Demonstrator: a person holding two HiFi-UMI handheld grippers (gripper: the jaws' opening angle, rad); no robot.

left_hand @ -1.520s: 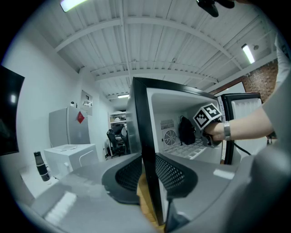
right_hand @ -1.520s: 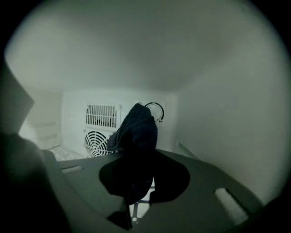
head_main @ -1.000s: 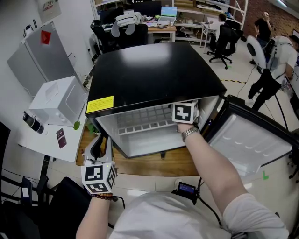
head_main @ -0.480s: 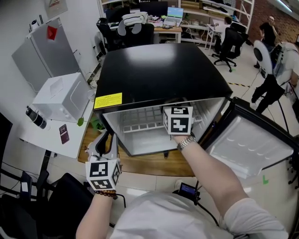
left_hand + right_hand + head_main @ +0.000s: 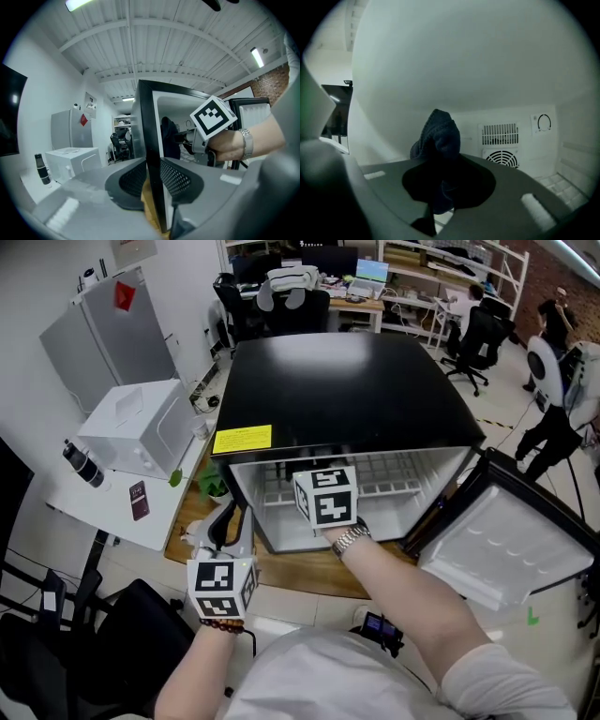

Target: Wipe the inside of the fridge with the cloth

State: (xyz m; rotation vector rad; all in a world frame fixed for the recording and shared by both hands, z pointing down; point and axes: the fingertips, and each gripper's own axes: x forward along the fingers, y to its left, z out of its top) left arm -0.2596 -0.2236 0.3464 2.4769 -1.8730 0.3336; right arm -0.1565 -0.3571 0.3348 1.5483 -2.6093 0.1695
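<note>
1. The cloth (image 5: 437, 138) is dark blue and bunched into a soft peak. It sits inside the fridge (image 5: 347, 381), close to a white inner wall; I cannot tell whether it touches.
2. It looks light, limp and a bit nubbly. I'd judge it will fold under pressure rather than slip. Holding it low on the bunch, as now, leaves a pad of fabric free to rub with.
3. The right gripper (image 5: 442, 183) has its jaws pinched on the cloth's lower folds.
4. The left gripper (image 5: 153, 180) is clamped on the fridge's black front edge, one jaw on each side, and seems to be steadying the cabinet.
5. The door (image 5: 506, 549) hangs open on the right.
6. On the back wall are a round dial (image 5: 543, 123) and a slotted vent (image 5: 500, 133); I can read no lettering on either.
7. A yellow label (image 5: 242, 439) sits on the black top, its print too small to read. No brand name shows anywhere.
</note>
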